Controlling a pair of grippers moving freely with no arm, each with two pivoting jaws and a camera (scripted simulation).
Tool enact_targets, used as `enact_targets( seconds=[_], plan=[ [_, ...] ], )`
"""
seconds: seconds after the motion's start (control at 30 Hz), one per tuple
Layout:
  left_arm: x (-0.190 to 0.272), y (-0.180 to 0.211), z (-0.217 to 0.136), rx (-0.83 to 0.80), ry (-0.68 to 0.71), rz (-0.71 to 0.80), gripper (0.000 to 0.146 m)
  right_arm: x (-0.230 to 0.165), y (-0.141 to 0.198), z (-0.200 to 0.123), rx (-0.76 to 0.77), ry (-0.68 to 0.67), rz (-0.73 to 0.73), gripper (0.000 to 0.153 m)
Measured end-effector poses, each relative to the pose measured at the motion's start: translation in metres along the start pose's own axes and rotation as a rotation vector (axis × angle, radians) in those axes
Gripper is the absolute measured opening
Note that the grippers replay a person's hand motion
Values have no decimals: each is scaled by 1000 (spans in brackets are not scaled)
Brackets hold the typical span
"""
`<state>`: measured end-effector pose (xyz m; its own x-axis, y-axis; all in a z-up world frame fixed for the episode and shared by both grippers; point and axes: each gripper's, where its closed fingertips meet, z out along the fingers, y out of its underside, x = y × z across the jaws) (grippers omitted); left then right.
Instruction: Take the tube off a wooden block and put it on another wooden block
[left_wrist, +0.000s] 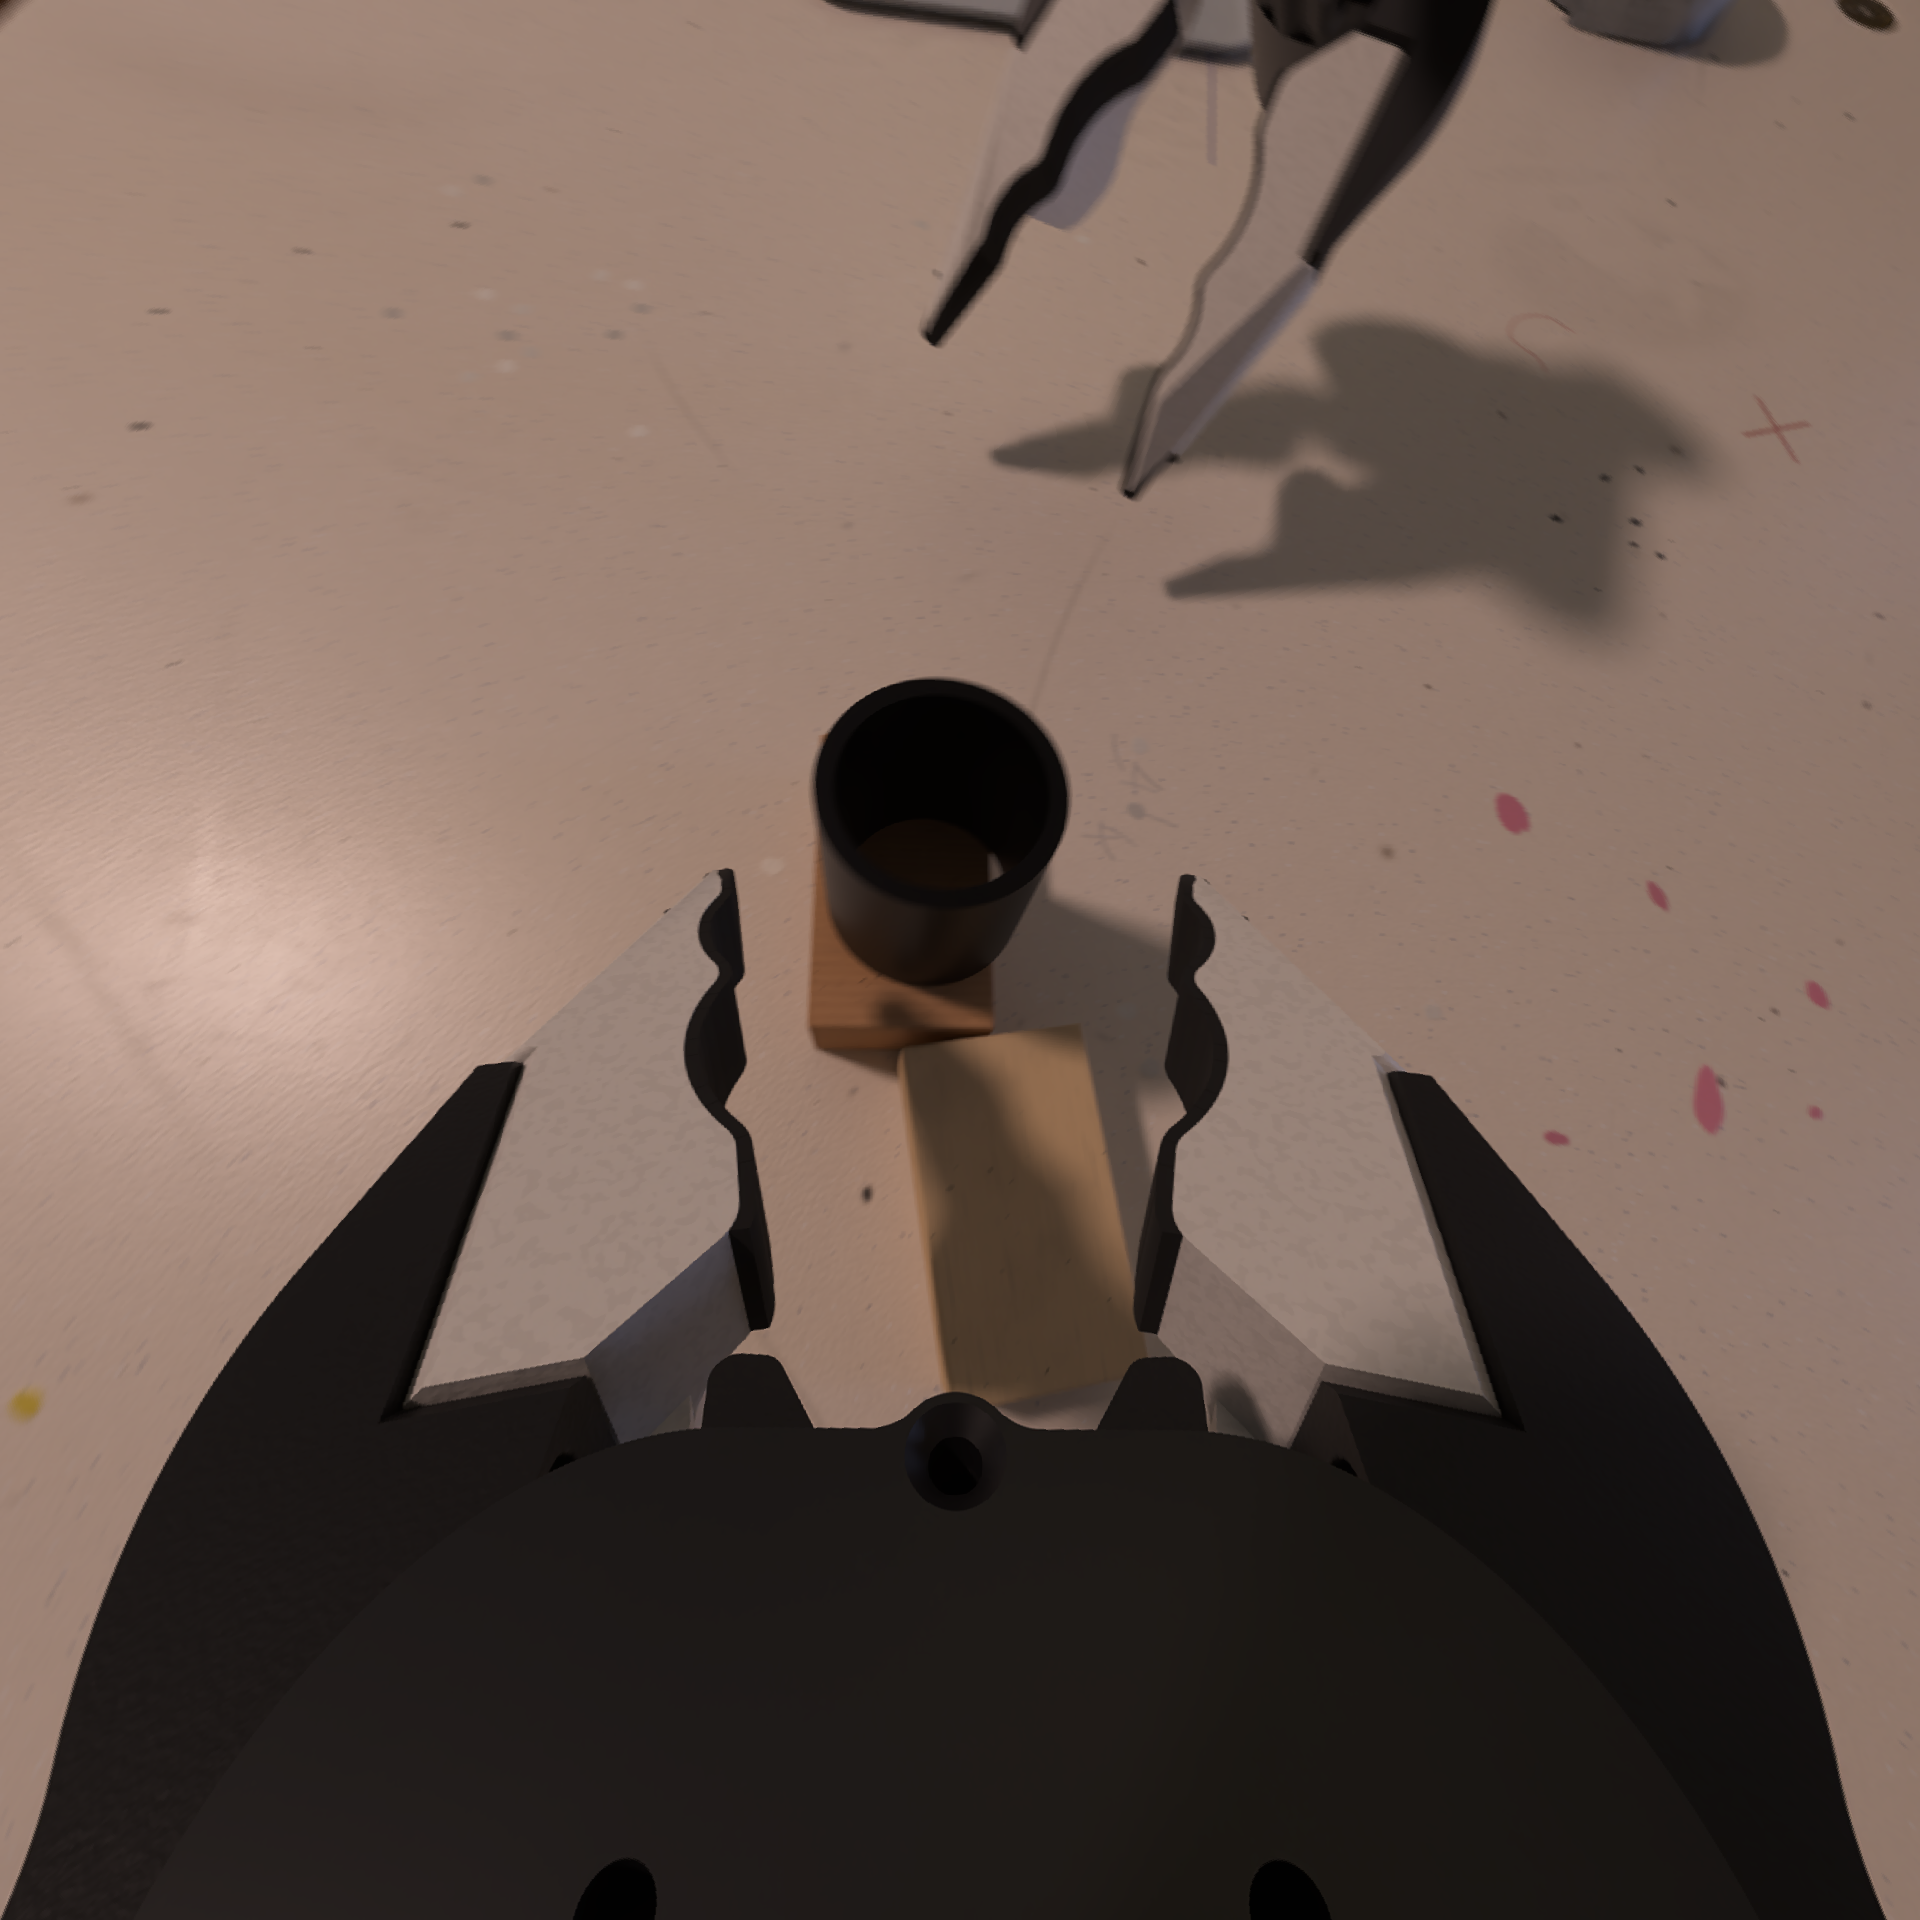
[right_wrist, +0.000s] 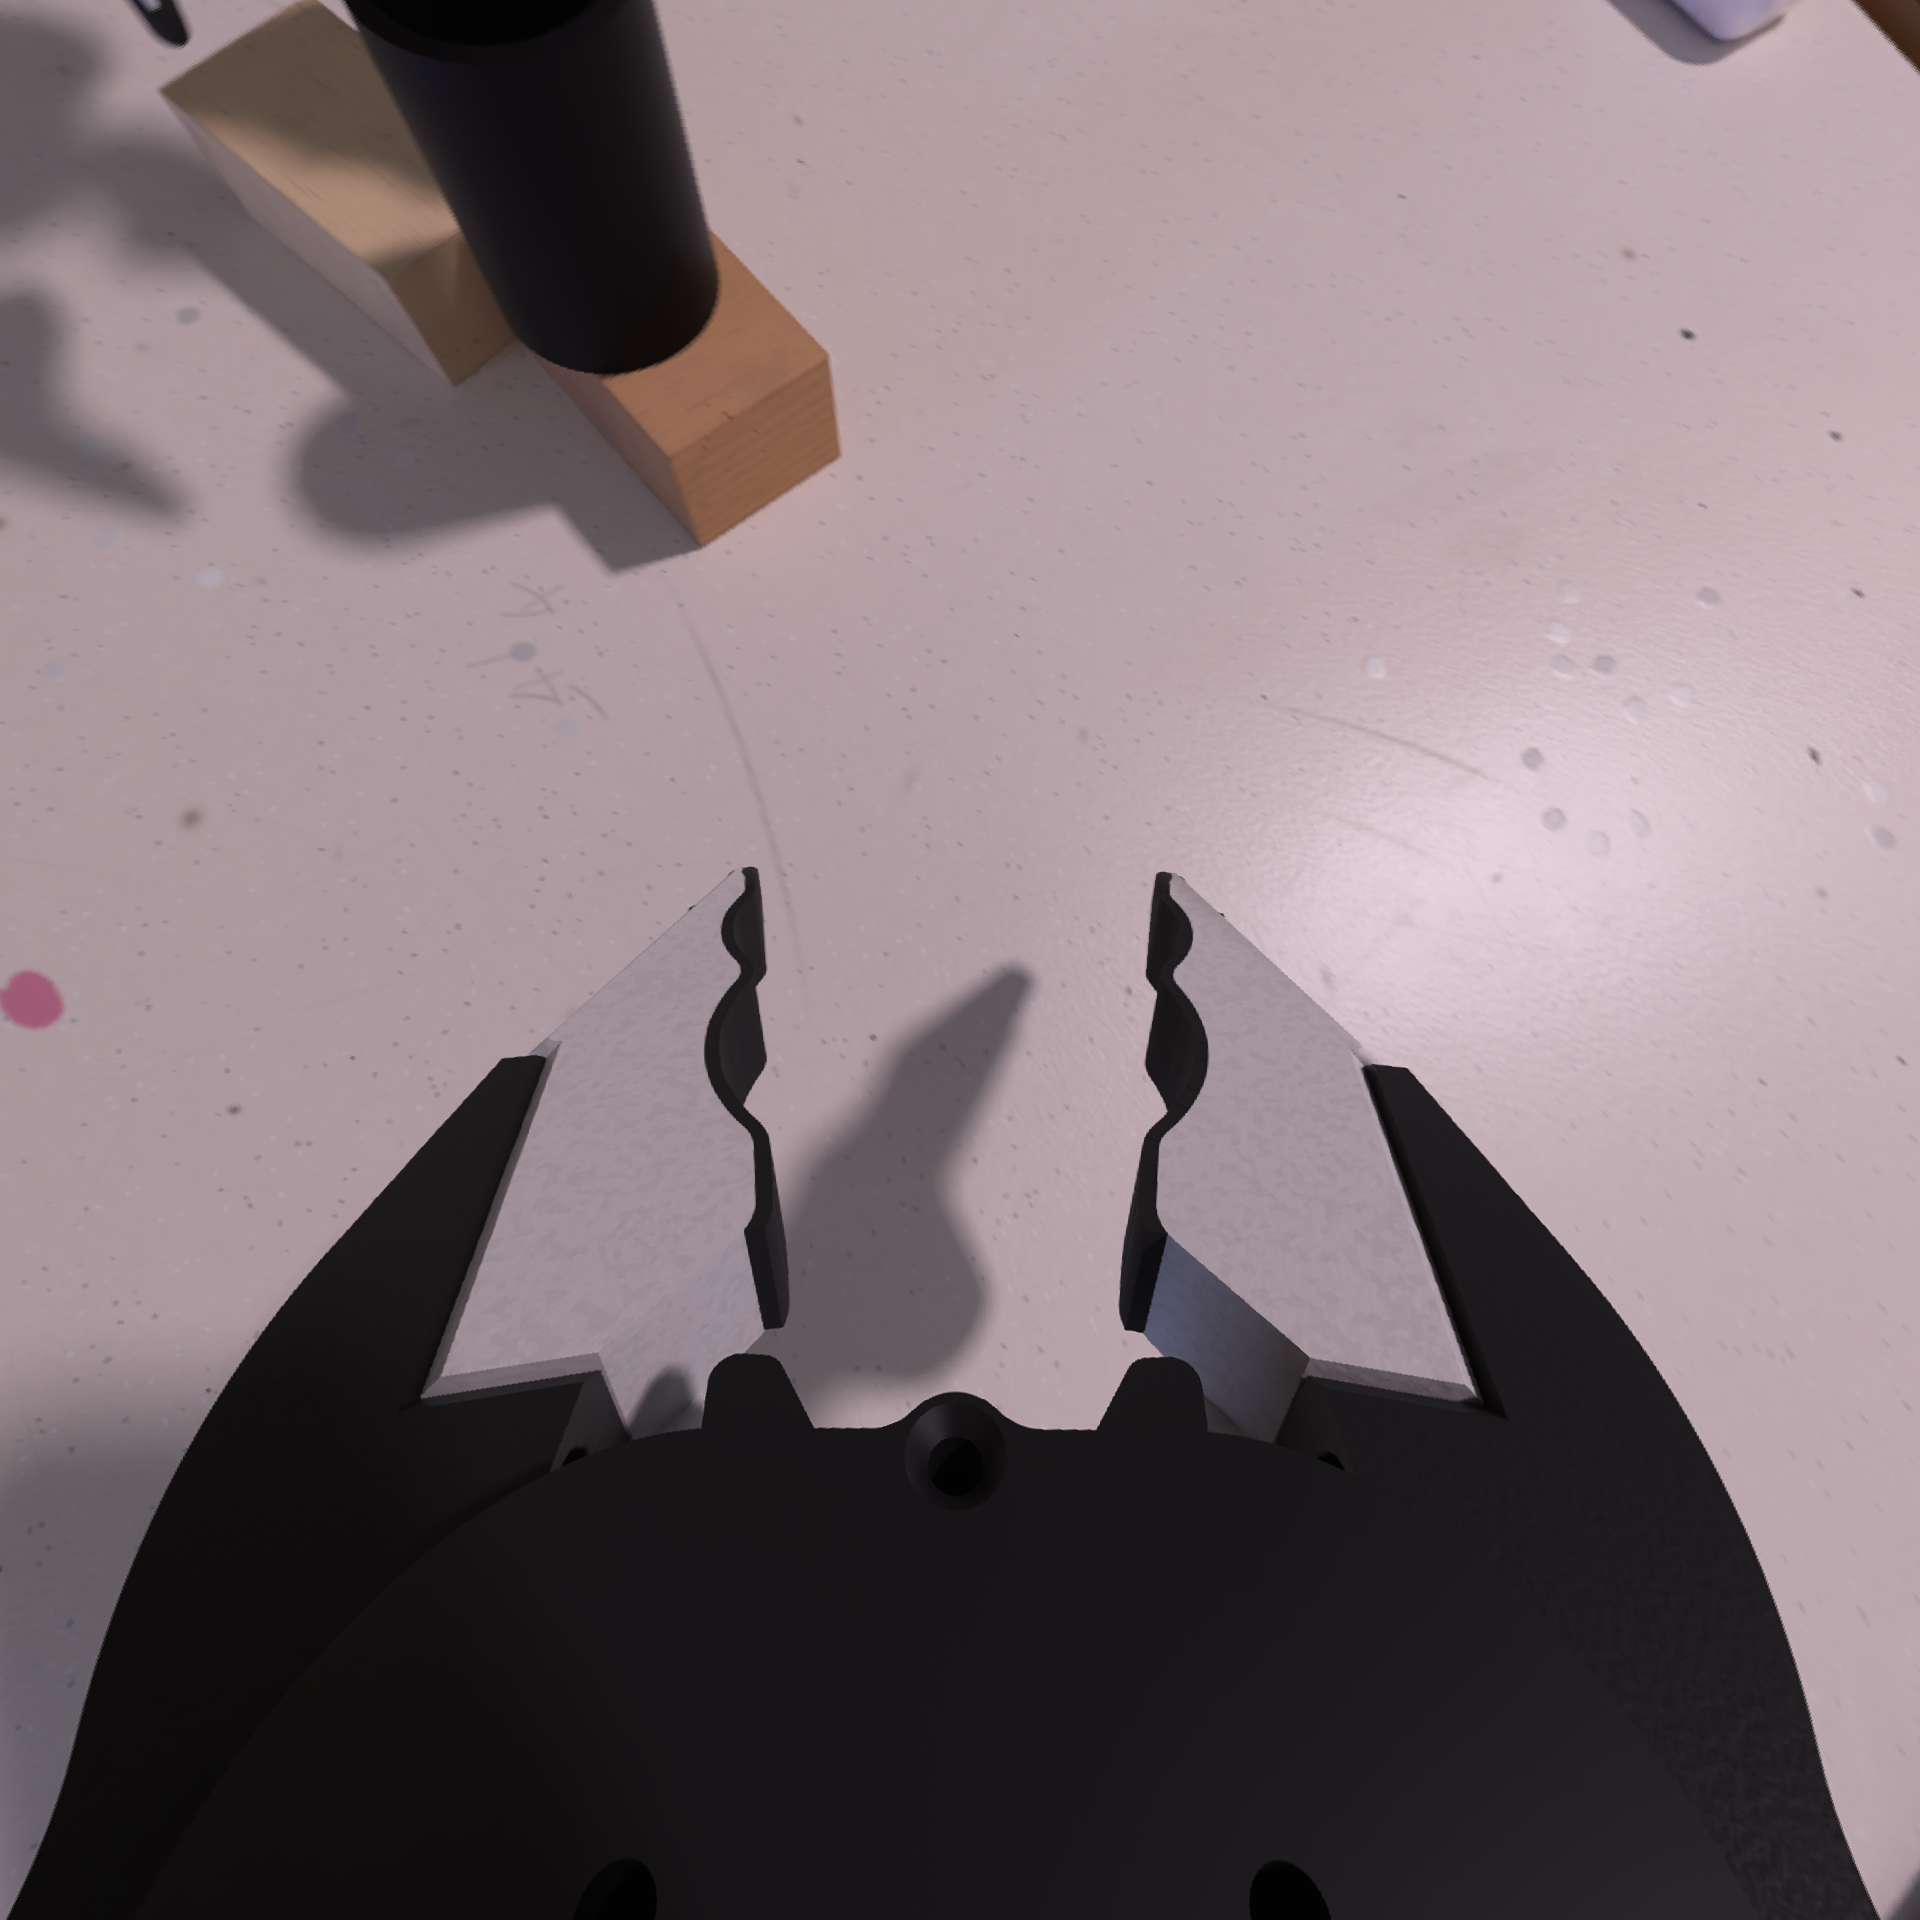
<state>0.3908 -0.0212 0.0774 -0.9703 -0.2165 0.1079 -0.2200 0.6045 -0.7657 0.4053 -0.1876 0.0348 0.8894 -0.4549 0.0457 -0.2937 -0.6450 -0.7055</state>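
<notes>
A black tube (left_wrist: 935, 883) stands upright on an orange-brown wooden block (left_wrist: 862, 1013). A paler wooden block (left_wrist: 1013, 1205) lies right next to it, end against the brown block. My left gripper (left_wrist: 958, 883) is open and empty, hovering above both blocks with the tube just ahead between its fingertips. In the right wrist view the tube (right_wrist: 561, 187) stands on the brown block (right_wrist: 727, 416) at the upper left, with the pale block (right_wrist: 301, 177) behind it. My right gripper (right_wrist: 956, 878) is open and empty over bare table, well short of the blocks. It also shows in the left wrist view (left_wrist: 1039, 410).
The table (right_wrist: 1351, 520) is pale with paint specks and pink spots (left_wrist: 1704, 1096). A white object (right_wrist: 1725, 16) sits at the far edge in the right wrist view. Grey-white objects (left_wrist: 935, 10) lie at the top edge of the left wrist view.
</notes>
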Motion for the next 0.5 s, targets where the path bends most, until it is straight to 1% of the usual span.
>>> enact_targets(
  seconds=[0.03,0.1,0.17,0.2,0.23,0.27,0.33,0.37,0.4,0.47,0.5],
  plan=[
    [-5,2,-5,18,-27,-9,87,-3,-2,2,2,-15,-5,77],
    [-7,3,-7,42,-48,6,95,-8,-2,10,-15,-32,-15,77],
    [-3,3,1,50,-68,66,101,-9,-2,18,-43,-37,-21,72],
    [-1,4,8,31,-71,98,101,-8,-3,21,-40,-28,-21,70],
    [-2,6,16,0,-91,126,98,-8,-6,23,-34,-23,-12,64],
    [-5,7,22,-29,-120,148,91,-7,-9,24,-25,-33,4,56],
    [-9,3,31,-36,-128,140,66,-5,-14,26,-17,-49,42,50],
    [-11,-1,31,-27,-124,119,60,-4,-15,26,-21,-52,48,49],
    [-13,-5,30,-14,-113,97,57,-5,-19,25,-14,-68,54,45],
    [-15,-15,23,34,-79,33,57,-9,-30,24,21,-125,93,33],
    [-15,-17,17,48,-66,4,57,-11,-35,23,30,-143,100,32]
  ],
)
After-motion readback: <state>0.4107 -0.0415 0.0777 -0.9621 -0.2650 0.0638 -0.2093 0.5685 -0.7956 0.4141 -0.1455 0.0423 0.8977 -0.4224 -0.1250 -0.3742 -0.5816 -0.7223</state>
